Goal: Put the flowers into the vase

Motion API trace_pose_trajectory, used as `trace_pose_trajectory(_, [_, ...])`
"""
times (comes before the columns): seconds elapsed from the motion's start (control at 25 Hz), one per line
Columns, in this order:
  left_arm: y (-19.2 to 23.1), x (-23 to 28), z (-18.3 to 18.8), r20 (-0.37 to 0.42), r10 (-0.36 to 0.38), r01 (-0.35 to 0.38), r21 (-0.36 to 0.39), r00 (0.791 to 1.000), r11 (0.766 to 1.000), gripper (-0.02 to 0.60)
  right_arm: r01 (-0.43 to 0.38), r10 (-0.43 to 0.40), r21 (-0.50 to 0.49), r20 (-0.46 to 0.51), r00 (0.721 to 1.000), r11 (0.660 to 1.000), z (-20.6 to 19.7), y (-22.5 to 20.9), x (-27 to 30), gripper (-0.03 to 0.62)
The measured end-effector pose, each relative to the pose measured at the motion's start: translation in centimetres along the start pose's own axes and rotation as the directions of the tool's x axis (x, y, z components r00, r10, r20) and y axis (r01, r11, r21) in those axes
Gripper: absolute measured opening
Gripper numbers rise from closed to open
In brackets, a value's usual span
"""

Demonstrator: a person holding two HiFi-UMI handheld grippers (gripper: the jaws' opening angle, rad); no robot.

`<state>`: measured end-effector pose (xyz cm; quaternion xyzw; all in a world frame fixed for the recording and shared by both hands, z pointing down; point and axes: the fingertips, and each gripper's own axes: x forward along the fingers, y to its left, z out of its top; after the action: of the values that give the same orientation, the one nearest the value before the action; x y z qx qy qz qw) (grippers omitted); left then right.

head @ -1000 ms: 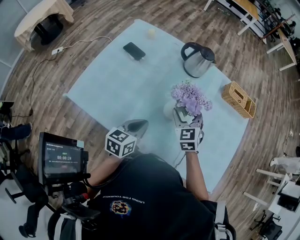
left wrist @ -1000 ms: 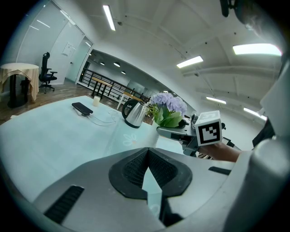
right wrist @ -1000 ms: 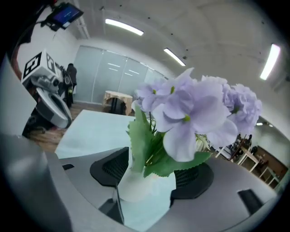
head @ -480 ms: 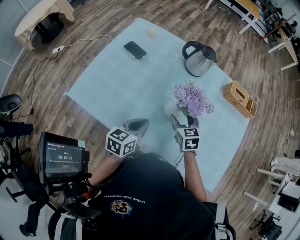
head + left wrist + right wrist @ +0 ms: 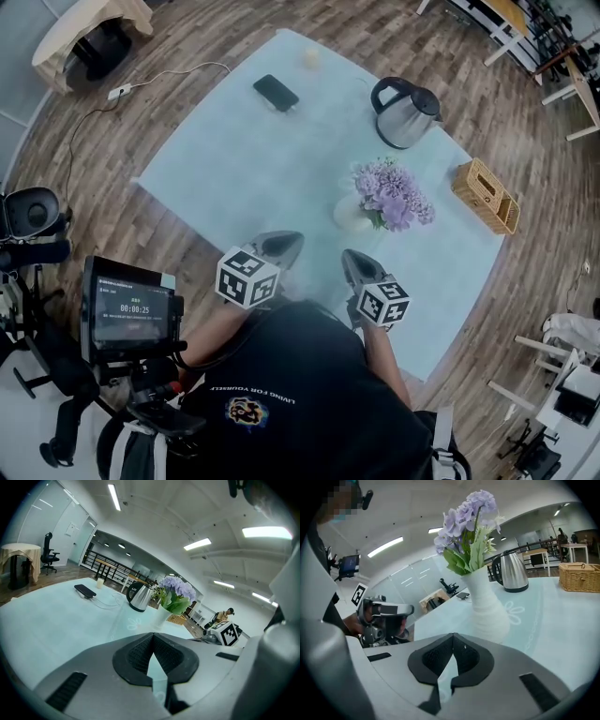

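At the tabletop's (image 5: 234, 159) six-o'clock edge the left claw (image 5: 286, 240) rests closed and empty, and the right claw (image 5: 349, 255) has just closed on nothing, since the flowers (image 5: 394, 192) already stand in the vase (image 5: 352, 216) at twelve o'clock.

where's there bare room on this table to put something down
The widest bare patch of the tablecloth lies between the phone and the vase, out to the left corner. A smaller strip runs between phone and kettle. It is crowded on the right, where kettle, vase and basket stand close.
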<state>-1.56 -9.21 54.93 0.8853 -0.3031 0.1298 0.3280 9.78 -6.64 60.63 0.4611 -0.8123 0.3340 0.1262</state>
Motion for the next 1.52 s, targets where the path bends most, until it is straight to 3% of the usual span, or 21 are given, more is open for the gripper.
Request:
trace_pose_trajectory(0.2, [-0.3, 0.1, -0.1, -0.007, -0.012, 0.012, 0.008, 1.0, 1.0, 0.008, -0.014, 0.013, 0.022, 0.027, 1.0, 1.0, 0.3, 1.0, -0.1, 0.02])
trace_pose_trajectory(0.36, [-0.5, 0.1, -0.2, -0.011, -0.019, 0.019, 0.013, 1.0, 1.0, 0.008, 0.004, -0.009, 0.159, 0.029, 1.0, 0.987, 0.2, 0.7, -0.2, 0.02])
trace_pose_trajectory(0.52, [-0.8, 0.3, -0.2, -0.017, -0.028, 0.028, 0.022, 0.999, 0.999, 0.008, -0.081, 0.049, 0.405, 0.089, 0.995, 0.911, 1.1, 1.4, -0.7, 0.02])
trace_pose_trajectory(0.64, [-1.0, 0.4, -0.2, -0.022, -0.035, 0.036, 0.028, 0.999, 0.999, 0.008, -0.173, 0.102, 0.497, 0.166, 0.981, 0.851, 2.8, 2.5, -1.1, 0.021])
trace_pose_trajectory(0.92, [-1.5, 0.8, -0.4, -0.028, -0.049, 0.05, 0.044, 0.998, 0.998, 0.008, -0.21, 0.132, 0.512, 0.186, 0.974, 0.833, 3.7, 3.8, -1.0, 0.021])
trace_pose_trajectory(1.52, [-1.6, 0.9, -0.2, -0.028, -0.051, 0.053, 0.043, 0.998, 0.998, 0.008, -0.199, 0.121, 0.528, 0.179, 0.976, 0.826, 3.6, 3.5, -1.0, 0.02])
